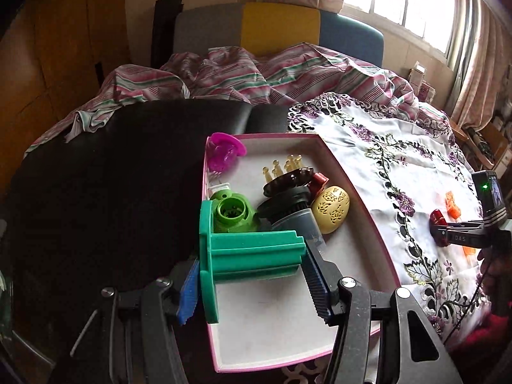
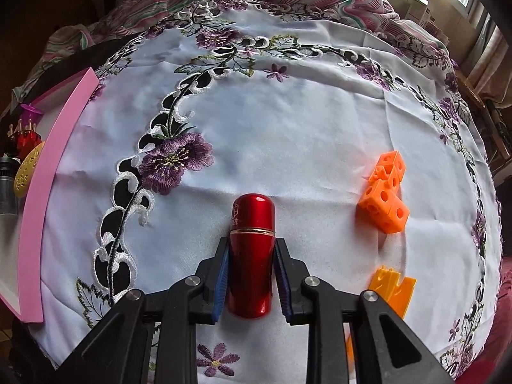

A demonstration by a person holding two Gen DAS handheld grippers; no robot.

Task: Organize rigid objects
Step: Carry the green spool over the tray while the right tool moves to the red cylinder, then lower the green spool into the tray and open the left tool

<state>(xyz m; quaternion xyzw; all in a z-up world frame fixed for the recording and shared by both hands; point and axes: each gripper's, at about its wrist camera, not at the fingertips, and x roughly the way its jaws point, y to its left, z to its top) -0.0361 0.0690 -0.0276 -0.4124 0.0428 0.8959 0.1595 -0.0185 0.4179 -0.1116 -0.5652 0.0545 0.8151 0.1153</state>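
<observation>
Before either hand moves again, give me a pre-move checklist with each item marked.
1. Left gripper clamped on the teal plastic piece: ok.
2. Teal piece over the pink box: ok.
3. Free floor in the box near the camera: ok.
4. Right gripper closed on the red capsule: ok.
5. Capsule lifted off the embroidered cloth: cannot tell.
6. Orange blocks boxed: not ok, on the cloth.
</observation>
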